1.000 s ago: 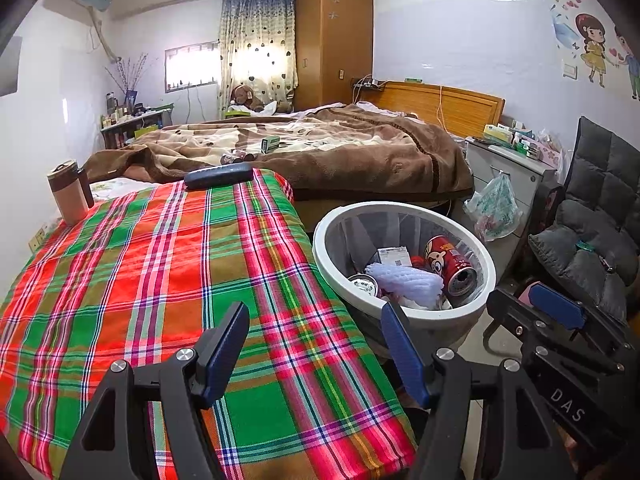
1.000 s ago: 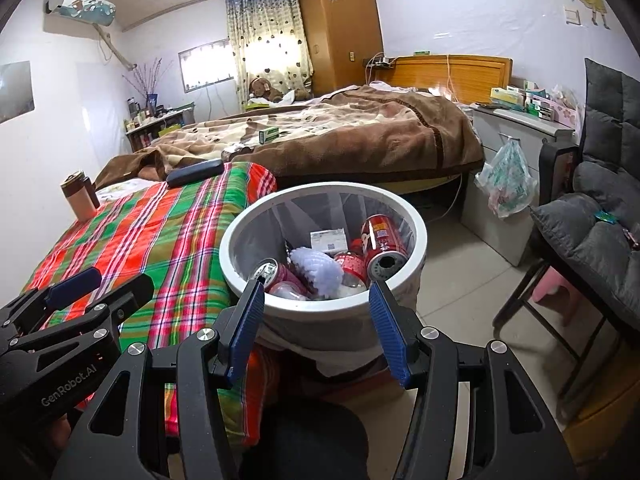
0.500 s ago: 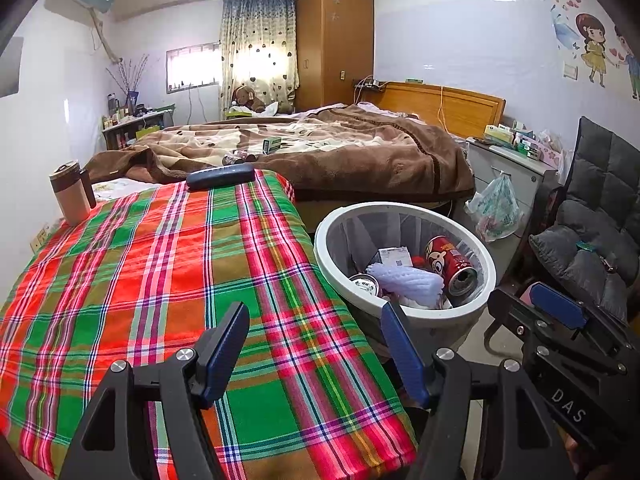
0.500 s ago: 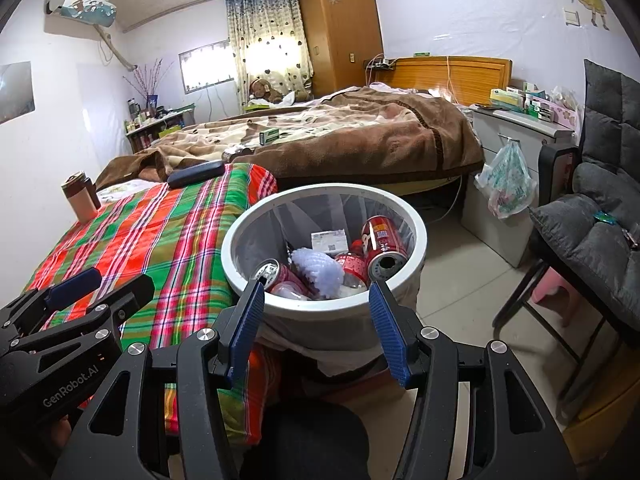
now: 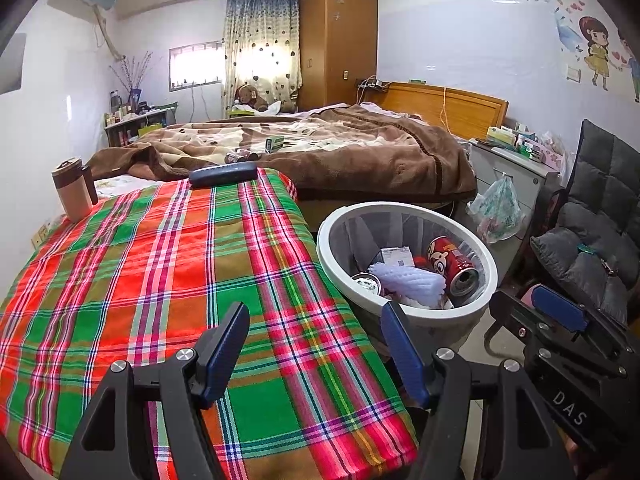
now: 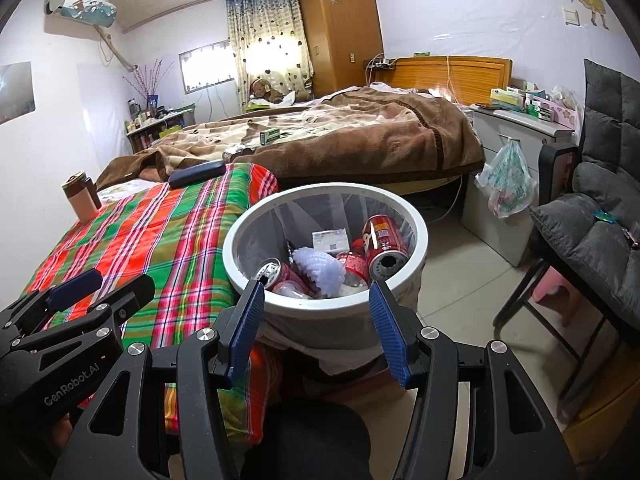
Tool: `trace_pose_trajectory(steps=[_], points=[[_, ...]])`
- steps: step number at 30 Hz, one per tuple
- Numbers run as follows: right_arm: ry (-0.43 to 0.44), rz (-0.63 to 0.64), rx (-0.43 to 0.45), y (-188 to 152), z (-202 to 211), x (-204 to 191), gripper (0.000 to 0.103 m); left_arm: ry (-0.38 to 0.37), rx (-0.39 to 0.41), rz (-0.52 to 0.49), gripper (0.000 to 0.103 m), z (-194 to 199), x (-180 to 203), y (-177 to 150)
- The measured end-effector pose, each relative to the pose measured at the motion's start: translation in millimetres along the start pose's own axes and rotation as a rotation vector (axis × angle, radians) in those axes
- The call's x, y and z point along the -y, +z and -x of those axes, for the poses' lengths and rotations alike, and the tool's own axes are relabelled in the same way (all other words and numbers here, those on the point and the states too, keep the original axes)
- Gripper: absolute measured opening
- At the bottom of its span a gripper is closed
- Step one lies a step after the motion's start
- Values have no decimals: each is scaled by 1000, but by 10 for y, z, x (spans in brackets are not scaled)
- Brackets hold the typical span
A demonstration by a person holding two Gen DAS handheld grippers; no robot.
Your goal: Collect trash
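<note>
A white round trash bin [image 5: 404, 312] [image 6: 418, 236] stands on the floor right of the plaid-covered table [image 5: 140, 272] [image 6: 160, 240]. It holds red cans [image 5: 452, 266] [image 6: 384, 240], a white foam net sleeve [image 5: 408, 280] [image 6: 318, 268] and a small paper box [image 6: 330, 238]. My left gripper [image 5: 314, 340] is open and empty above the table's near right edge. My right gripper [image 6: 316, 320] is open and empty just in front of the bin's near rim. Each gripper also shows in the other's view [image 5: 560, 336] [image 6: 72, 308].
A brown tumbler [image 5: 74, 190] and a dark case [image 5: 224, 174] rest at the table's far end. Behind it is a bed with a brown blanket [image 5: 340, 152]. A grey chair [image 6: 592, 220], a cabinet with a hanging plastic bag [image 6: 508, 184] stand right.
Both views have shifted very slightly; the bin sits a touch closer in the right wrist view. Both grippers stay open and empty.
</note>
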State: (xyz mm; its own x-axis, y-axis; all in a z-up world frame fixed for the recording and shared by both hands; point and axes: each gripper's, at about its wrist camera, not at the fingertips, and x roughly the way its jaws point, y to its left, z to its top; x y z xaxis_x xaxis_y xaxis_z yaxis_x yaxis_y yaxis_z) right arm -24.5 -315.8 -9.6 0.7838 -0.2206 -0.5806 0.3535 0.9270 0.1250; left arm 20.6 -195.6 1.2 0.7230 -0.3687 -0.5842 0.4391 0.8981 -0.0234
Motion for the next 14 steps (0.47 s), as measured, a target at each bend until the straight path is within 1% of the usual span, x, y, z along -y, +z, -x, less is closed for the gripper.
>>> trace_pose_trajectory(steps=[14], points=[[1, 1, 0, -5, 8, -3, 56, -1, -4, 9, 68, -9, -11, -20]])
